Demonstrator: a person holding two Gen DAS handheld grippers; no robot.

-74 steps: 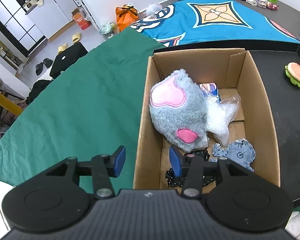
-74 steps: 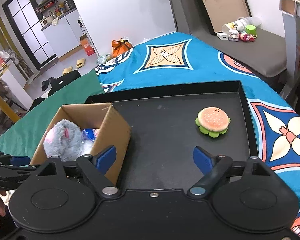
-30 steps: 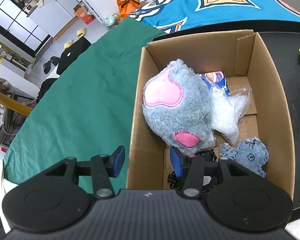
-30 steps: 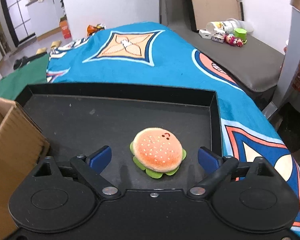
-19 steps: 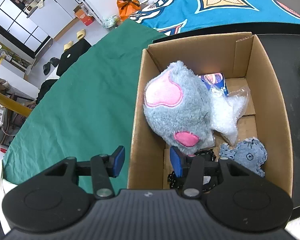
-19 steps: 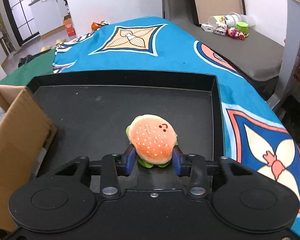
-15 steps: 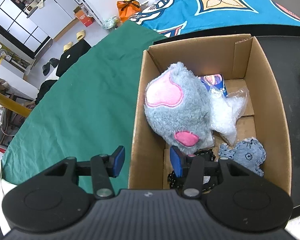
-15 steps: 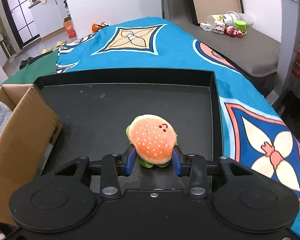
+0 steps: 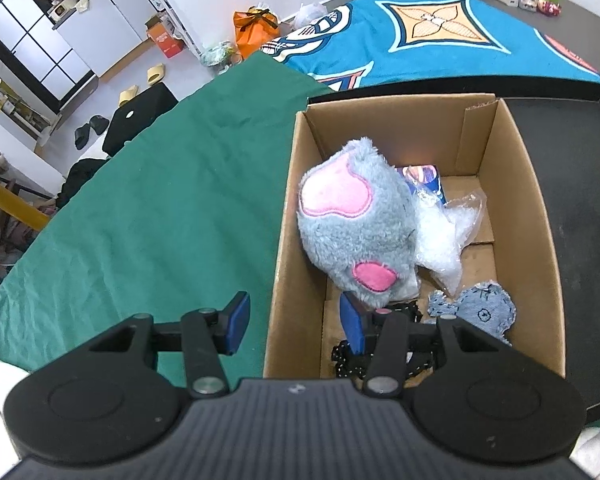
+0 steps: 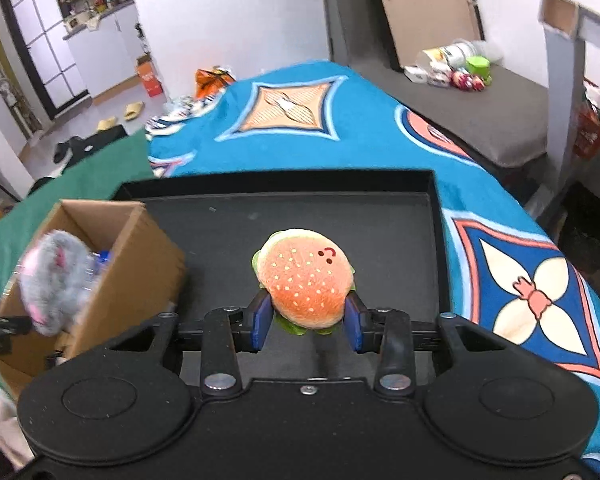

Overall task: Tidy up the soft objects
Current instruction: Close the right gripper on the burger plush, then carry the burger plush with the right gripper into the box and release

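Observation:
My right gripper (image 10: 306, 322) is shut on a plush hamburger (image 10: 306, 276) and holds it above the black tray (image 10: 436, 240). The cardboard box (image 10: 140, 256) stands at the tray's left end. In the left wrist view the box (image 9: 284, 240) holds a grey and pink plush (image 9: 352, 232), a clear plastic bag (image 9: 444, 240), a blue packet (image 9: 424, 178), a denim plush (image 9: 476, 306) and a black item (image 9: 348, 360). My left gripper (image 9: 294, 324) is open and straddles the box's near left wall, one finger inside, one outside.
A green cloth (image 9: 140, 220) covers the table left of the box. A blue patterned cloth (image 10: 340, 128) lies beyond and to the right of the tray. A grey bench (image 10: 480, 116) with small items stands at the far right.
My right gripper closed on the hamburger about half a second ago and has since lifted it and swung left toward the box. My left gripper stays at the box wall.

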